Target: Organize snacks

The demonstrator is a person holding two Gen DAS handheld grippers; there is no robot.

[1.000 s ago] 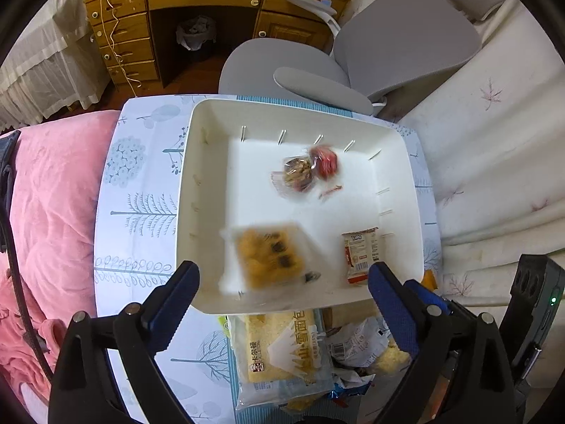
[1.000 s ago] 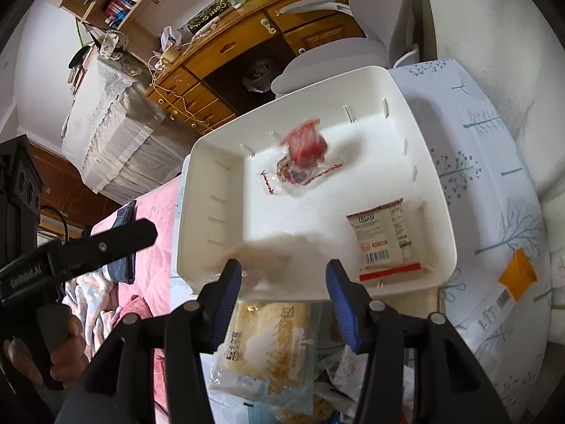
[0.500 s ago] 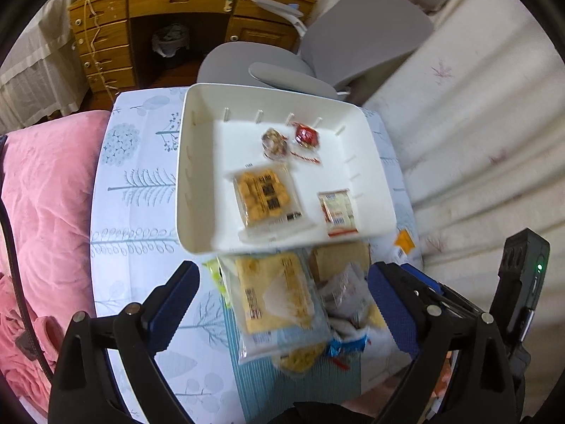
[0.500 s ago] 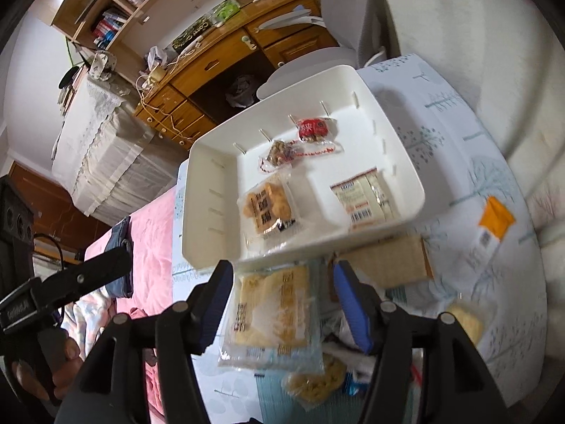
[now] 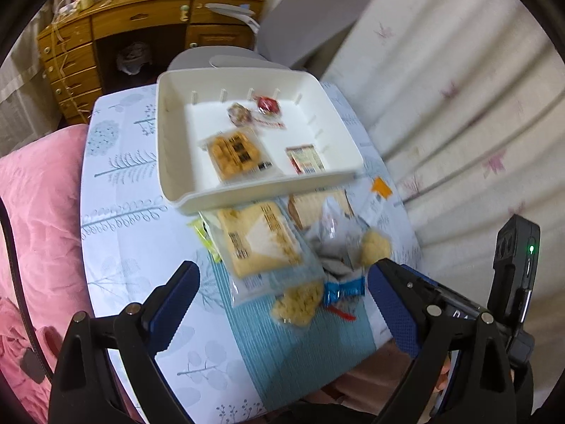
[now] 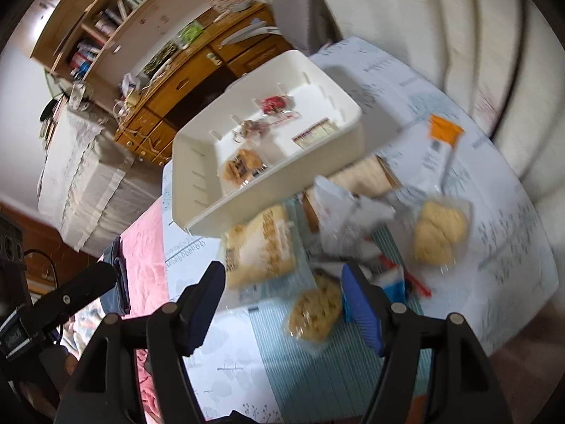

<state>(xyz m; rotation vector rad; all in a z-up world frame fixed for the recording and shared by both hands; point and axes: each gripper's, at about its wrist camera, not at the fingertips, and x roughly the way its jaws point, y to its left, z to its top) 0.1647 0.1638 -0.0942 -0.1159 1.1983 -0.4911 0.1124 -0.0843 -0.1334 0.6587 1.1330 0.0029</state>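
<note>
A white tray [image 5: 169, 141] on the tree-print table holds a yellow cookie pack [image 5: 235, 155], a red candy [image 5: 268, 106], a brown nut pack [image 5: 240, 115] and a red-white sachet [image 5: 305, 159]. In front of the tray lies a pile of snacks: a big yellow pack [image 5: 261, 240], small pastries [image 5: 298, 305], a blue wrapper [image 5: 342, 289]. My left gripper [image 5: 282, 304] hangs open above this pile, holding nothing. My right gripper [image 6: 282, 304] hovers over the same pile [image 6: 316, 312], its jaws opening with nothing gripped between them.
An orange-topped sachet [image 6: 443, 134] and another pastry [image 6: 439, 231] lie at the right of the table. A teal mat [image 5: 300, 353] covers the near edge. A pink blanket [image 5: 35, 212] lies left, white fabric [image 5: 459, 106] right, a grey chair [image 5: 300, 28] and wooden desk [image 5: 141, 24] behind.
The yellow cookie pack, blurred at the tray's near edge a second ago, now lies still in the tray. Both grippers drew back from the tray over the pile. The right jaws widened.
</note>
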